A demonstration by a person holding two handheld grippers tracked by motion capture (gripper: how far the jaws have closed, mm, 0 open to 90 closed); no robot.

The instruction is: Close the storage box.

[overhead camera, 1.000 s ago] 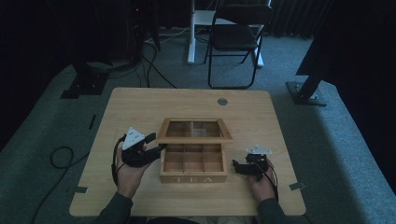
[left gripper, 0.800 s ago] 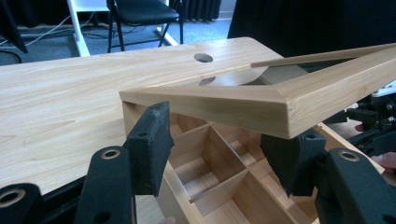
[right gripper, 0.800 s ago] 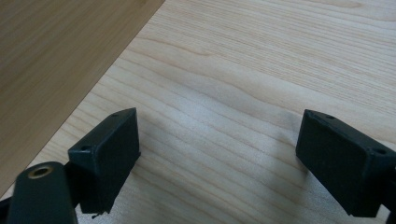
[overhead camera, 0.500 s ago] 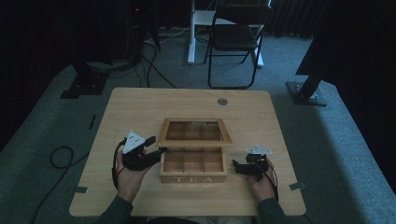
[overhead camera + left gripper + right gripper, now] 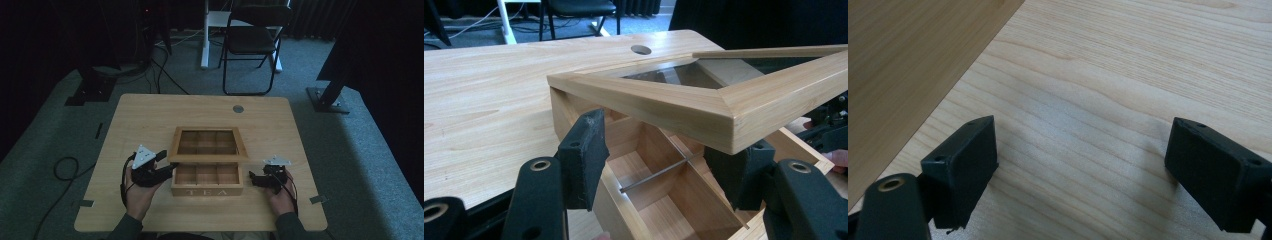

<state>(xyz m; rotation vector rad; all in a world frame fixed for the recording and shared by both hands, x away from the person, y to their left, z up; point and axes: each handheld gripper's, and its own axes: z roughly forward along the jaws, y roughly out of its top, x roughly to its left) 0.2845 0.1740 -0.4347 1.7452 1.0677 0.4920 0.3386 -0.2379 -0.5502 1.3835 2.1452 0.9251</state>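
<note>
A wooden tea box [image 5: 207, 186] marked TEA stands near the table's front middle, its compartments [image 5: 659, 200] bare. The glass-paned lid [image 5: 207, 143] is hinged at the back and hangs half raised over it. My left gripper [image 5: 167, 170] is open at the box's left front corner. Its jaws sit just under the lid's front rail [image 5: 664, 107], one outside the left wall and one over the compartments. My left gripper [image 5: 661, 160] holds nothing. My right gripper [image 5: 252, 179] lies open on the table beside the box's right wall [image 5: 908, 55]. Nothing is between my right gripper's [image 5: 1083, 165] jaws.
The light wooden table [image 5: 150, 120] has a round grey cable hole [image 5: 238, 108] at the back middle. A folding chair [image 5: 252, 40] and stand bases are on the carpet beyond the table. A black cable [image 5: 65, 167] loops on the floor at the left.
The lid's front edge has come lower over the box. My left gripper has shifted slightly toward the person. The right gripper has stayed in place.
</note>
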